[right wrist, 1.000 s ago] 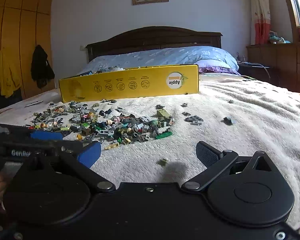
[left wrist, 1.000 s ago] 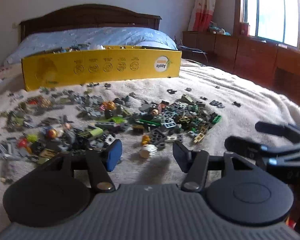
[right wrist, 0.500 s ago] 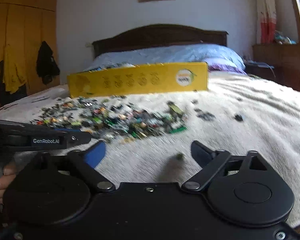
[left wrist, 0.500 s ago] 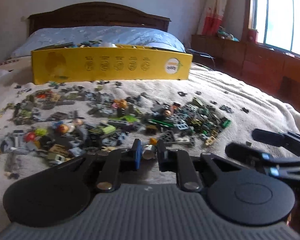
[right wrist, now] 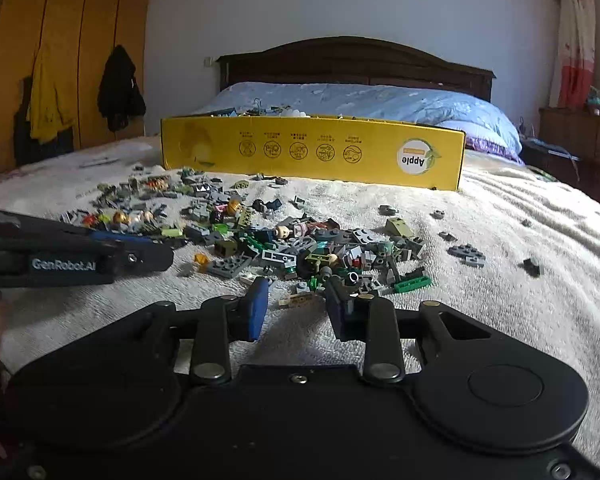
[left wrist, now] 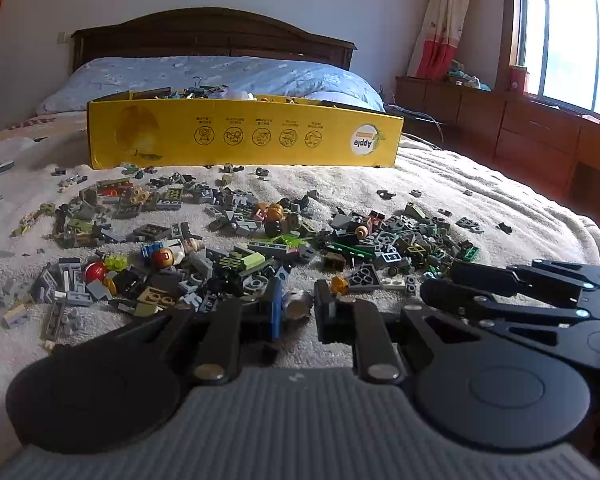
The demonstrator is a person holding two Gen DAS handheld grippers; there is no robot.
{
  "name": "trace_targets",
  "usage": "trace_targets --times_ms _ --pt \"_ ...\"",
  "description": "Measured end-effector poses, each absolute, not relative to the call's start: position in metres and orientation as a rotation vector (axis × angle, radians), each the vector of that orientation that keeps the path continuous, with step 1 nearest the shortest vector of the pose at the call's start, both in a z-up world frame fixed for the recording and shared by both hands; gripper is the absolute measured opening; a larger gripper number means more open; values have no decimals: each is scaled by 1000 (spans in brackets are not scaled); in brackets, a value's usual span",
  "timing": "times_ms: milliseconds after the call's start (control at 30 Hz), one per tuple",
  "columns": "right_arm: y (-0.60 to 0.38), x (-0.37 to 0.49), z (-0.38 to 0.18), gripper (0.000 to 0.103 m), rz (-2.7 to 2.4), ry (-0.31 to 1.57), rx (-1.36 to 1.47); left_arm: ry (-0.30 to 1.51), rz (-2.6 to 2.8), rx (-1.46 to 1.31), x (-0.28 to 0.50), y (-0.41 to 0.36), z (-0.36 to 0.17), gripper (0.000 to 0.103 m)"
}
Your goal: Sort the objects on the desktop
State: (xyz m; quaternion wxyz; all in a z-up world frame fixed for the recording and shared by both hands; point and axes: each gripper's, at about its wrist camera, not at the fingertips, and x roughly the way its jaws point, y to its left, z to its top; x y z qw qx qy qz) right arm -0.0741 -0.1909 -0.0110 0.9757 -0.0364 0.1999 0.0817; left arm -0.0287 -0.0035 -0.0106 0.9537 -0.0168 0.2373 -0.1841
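Just before the yellow box [left wrist: 244, 140], the left gripper [left wrist: 296, 306] clamps a small white brick [left wrist: 298, 304] for sorting; the right gripper [right wrist: 296, 300], jaws closing, straddles a tan piece [right wrist: 296, 300] without touching it.

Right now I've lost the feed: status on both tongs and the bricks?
Left tongs shut on a small whitish piece. Right tongs closing around a tan piece. Brick pile loose on blanket, yellow box behind, path clear.

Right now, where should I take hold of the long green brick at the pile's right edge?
Grip the long green brick at its middle, across the narrow width. It lies flat and slanted at the edge of the pile, so coming from the blanket on its right is likely cleanest.
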Motion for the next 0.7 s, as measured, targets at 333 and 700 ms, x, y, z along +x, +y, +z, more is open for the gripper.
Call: trace_targets --times_ms 333,700 --pt "-188 -86 -12 20 174 402 -101 475 -377 -26 -31 -6 -9 20" --pt "-192 -100 -14 24 180 414 -73 464 -385 -14 -33 -9 -8 20"
